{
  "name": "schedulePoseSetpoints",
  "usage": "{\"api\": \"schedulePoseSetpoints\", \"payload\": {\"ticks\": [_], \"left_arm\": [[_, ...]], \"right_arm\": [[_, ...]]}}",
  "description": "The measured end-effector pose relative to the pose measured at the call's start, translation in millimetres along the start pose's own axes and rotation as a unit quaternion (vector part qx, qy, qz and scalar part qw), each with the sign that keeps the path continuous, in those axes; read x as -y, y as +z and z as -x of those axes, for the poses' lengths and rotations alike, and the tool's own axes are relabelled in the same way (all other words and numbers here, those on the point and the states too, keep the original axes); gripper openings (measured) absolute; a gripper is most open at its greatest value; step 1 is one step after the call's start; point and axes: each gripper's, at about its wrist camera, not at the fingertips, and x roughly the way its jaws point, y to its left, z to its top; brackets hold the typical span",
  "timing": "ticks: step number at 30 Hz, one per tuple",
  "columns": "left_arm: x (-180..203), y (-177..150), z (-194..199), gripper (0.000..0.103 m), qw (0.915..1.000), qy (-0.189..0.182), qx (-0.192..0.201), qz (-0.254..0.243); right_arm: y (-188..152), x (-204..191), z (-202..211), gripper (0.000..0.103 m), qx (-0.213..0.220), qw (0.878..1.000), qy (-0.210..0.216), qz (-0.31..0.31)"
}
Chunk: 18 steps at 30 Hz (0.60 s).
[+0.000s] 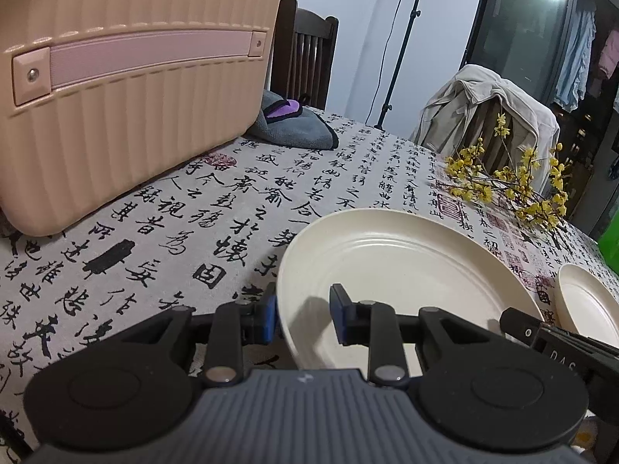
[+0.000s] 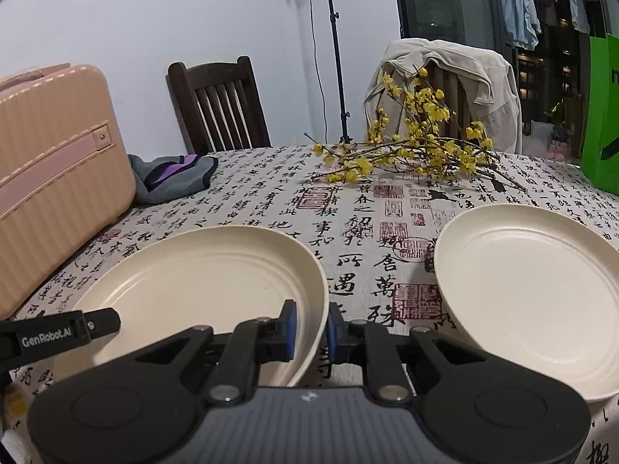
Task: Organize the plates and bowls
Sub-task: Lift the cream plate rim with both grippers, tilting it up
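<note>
Two plates [image 2: 201,270] [image 2: 541,290] side by side on table [image 2: 348,208]; suitcase [image 2: 58,174] left, branches [image 2: 418,154] behind

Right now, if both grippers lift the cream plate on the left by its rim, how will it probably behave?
The left plate looks rigid, so it should keep its shape. The left gripper and right gripper pinch opposite rims, so it should stay level. Its matte surface suggests little slipping, though it may chip if dropped.

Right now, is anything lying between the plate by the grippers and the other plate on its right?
Nothing visible. Only bare tablecloth separates the near plate from the second plate. The yellow flower branches lie farther back, and the pink suitcase sits on the opposite side.
</note>
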Motion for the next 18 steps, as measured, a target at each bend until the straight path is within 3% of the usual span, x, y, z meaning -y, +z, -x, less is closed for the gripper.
{"api": "schedulePoseSetpoints", "payload": {"ticks": [10,18], "left_arm": [[-1.6,0.7,1.5,0.028,1.0000,-0.001,0.000,0.003],[-8.0,3.1,-0.6,0.028,0.9996,-0.009,-0.019,0.020]], "right_arm": [[0.9,0.3,0.6,0.015,0.000,1.000,0.003,0.002],[6.5,9.6,-5.7,0.014,-0.042,0.998,0.027,-0.029]]}}
